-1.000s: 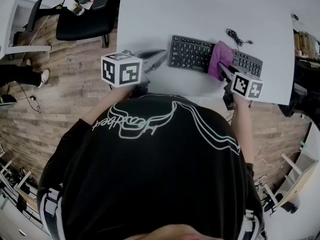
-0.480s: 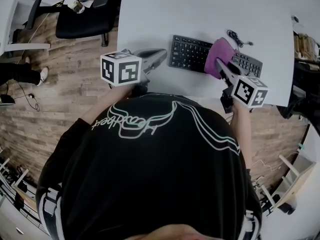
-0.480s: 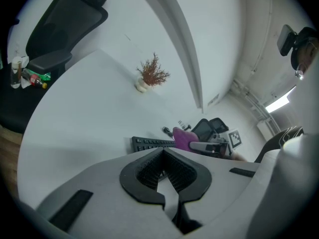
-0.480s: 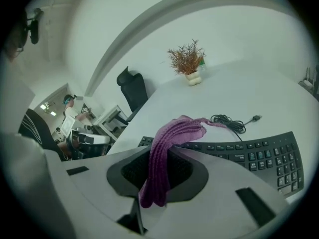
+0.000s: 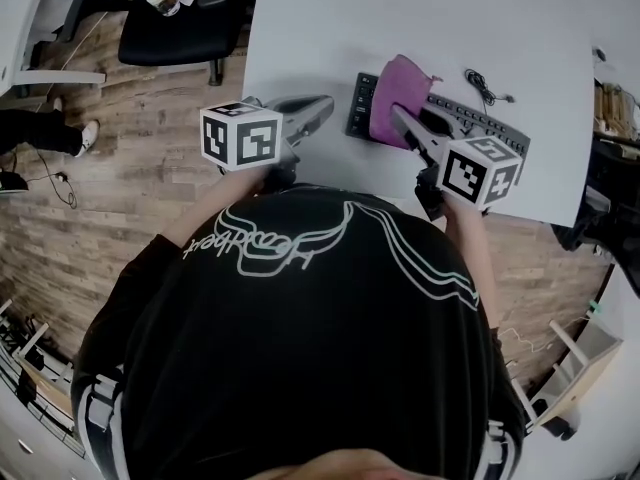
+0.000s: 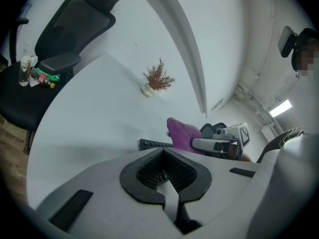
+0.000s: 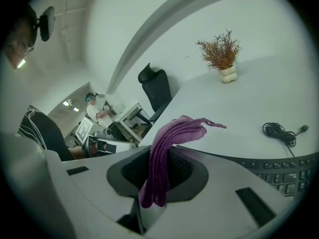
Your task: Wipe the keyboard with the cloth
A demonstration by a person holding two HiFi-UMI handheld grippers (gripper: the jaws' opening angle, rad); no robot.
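The right gripper (image 5: 402, 120) pinches a purple cloth (image 5: 393, 96) tight between its 2 jaws, draping it over the left end of the keyboard (image 5: 472, 124) on the table (image 5: 400, 18), apparently touching the keys. The left gripper (image 6: 167, 176), jaws together and empty, hovers just left of the keyboard.

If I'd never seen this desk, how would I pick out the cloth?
Start at the big white table, then find the black keyboard lying on it. The cloth is draped over the keyboard's left end, pinched in the right gripper. It is the only soft, purple thing among hard black and grey ones.
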